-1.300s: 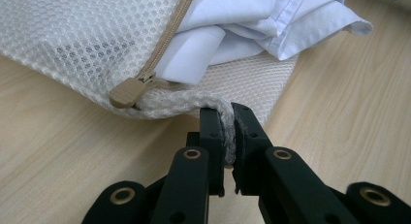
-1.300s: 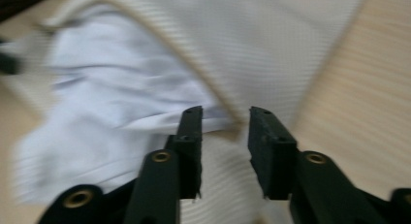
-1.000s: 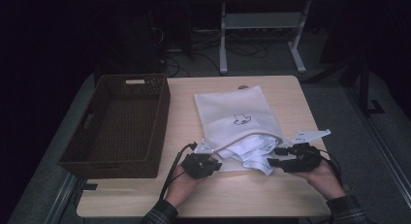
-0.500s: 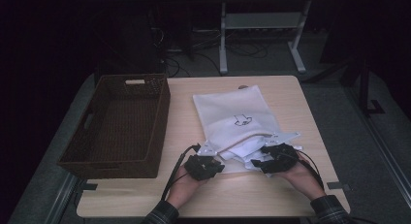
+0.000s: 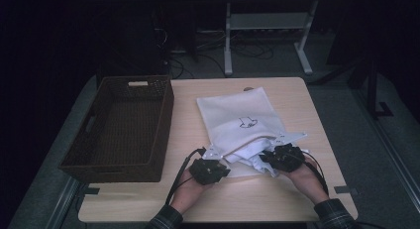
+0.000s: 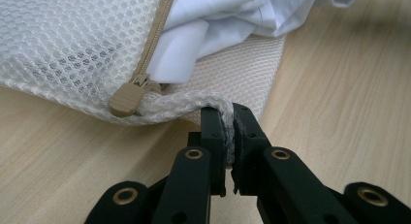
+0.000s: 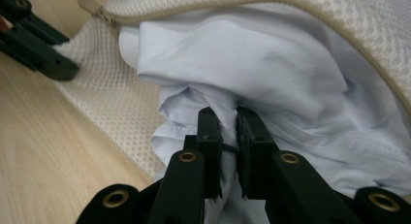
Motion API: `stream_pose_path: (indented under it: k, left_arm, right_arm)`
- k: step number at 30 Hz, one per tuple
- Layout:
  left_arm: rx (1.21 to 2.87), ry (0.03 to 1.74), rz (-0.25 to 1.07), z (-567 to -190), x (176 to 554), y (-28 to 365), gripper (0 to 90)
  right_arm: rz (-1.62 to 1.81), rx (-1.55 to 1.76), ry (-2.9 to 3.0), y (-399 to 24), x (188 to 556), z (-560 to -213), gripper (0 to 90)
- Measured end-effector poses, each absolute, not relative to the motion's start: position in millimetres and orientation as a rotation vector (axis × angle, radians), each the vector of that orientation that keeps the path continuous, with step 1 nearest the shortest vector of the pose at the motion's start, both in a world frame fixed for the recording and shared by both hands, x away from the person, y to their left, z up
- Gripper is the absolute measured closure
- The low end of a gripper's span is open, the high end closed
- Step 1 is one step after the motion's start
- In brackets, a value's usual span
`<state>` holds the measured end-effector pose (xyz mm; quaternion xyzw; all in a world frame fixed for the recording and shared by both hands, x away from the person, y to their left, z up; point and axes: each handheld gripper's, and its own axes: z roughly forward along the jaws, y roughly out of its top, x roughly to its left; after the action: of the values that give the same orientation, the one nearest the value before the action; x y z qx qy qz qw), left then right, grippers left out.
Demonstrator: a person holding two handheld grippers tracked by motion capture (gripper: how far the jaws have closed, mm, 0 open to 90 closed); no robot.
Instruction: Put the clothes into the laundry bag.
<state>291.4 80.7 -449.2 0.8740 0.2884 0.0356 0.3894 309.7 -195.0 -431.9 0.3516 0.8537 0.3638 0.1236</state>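
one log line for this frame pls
left gripper: shut on mesh bag edge | right gripper: jaws just closed on white garment at bag mouth | basket: left of bag

Mesh, cloth, wood and wicker

An open-weave white mesh bag with a matt beige zip pull is seen; smooth pale cloth is folded inside; the table is pale wood-grain, the basket dark woven wicker

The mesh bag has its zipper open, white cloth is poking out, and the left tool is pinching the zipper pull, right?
Not quite. The left tool pinches the bag's mesh edge beside the zipper pull, not the pull itself, as the left gripper view shows. The mesh bag is unzipped, and white cloth pokes out.
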Motion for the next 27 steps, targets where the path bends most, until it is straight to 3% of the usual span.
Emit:
stream_pose_path:
  k: [24, 27]
  left_arm:
    - [2.241, 0.711, 0.080, -449, 291, 79, 85.8]
    - [2.239, 0.715, 0.076, -449, 291, 80, 85.8]
  right_arm:
    - [1.122, 1.048, 2.440, -178, 339, -425, 80.8]
    - [1.116, 1.036, 2.435, -178, 338, -426, 73.9]
